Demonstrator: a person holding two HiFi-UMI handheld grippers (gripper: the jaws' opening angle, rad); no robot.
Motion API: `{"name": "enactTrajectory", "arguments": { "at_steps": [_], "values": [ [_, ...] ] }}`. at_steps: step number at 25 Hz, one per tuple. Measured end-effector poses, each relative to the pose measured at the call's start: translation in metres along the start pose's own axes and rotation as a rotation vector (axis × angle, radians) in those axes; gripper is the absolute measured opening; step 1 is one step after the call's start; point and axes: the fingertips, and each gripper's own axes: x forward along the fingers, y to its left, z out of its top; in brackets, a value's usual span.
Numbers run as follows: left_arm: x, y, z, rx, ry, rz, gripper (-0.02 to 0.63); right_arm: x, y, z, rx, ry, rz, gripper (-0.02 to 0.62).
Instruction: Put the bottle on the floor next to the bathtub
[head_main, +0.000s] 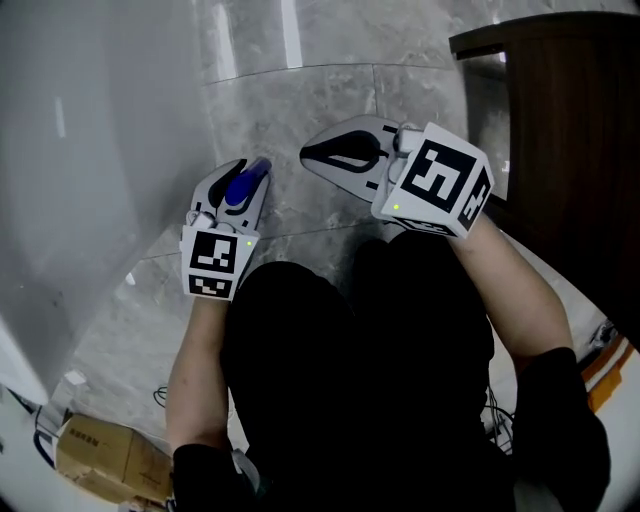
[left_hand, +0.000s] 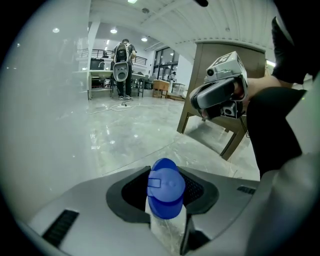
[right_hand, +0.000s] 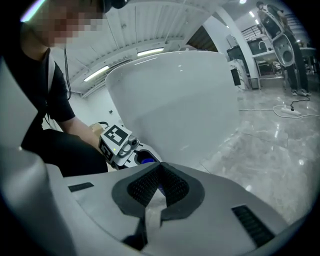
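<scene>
Marble floor (head_main: 300, 100) between bathtub (head_main: 90, 150) and table (head_main: 570, 150)

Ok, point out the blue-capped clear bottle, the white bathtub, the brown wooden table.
Blue-capped clear bottle (left_hand: 166, 187): left gripper view, blue cap.
White bathtub (right_hand: 175, 95): right gripper view, curved outer wall.
Brown wooden table (head_main: 565, 150): head view, broad wooden face.

No word, number or brand can be read anywhere. The cube (head_main: 212, 262) on the left gripper (head_main: 250, 172) and the cube (head_main: 437, 180) on the right gripper (head_main: 308, 155) carry black-and-white square patterns, not letters. The cardboard box (head_main: 100, 455) at the lower left of the head view has faint dark print, too small to make out.
</scene>
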Motion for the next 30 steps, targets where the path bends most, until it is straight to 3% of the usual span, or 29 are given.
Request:
{"name": "enactTrajectory", "arguments": {
  "at_steps": [7,20,26,30],
  "values": [
    [0.016,0.008,-0.011,0.038,0.012,-0.017,0.152,0.0,0.0,0.002,-0.018,-0.021,0.057,0.028],
    [0.039,0.017,-0.037,0.077,0.071,-0.032,0.153,-0.008,-0.006,0.002,-0.08,-0.008,0.018,0.028],
    [0.039,0.01,-0.019,0.081,0.0,-0.073,0.143,-0.009,0.001,0.007,-0.131,0.003,0.042,0.028],
    [0.04,0.016,-0.029,0.073,-0.009,-0.057,0.141,-0.004,-0.002,-0.003,-0.117,0.004,0.042,0.028]
  ]
}}
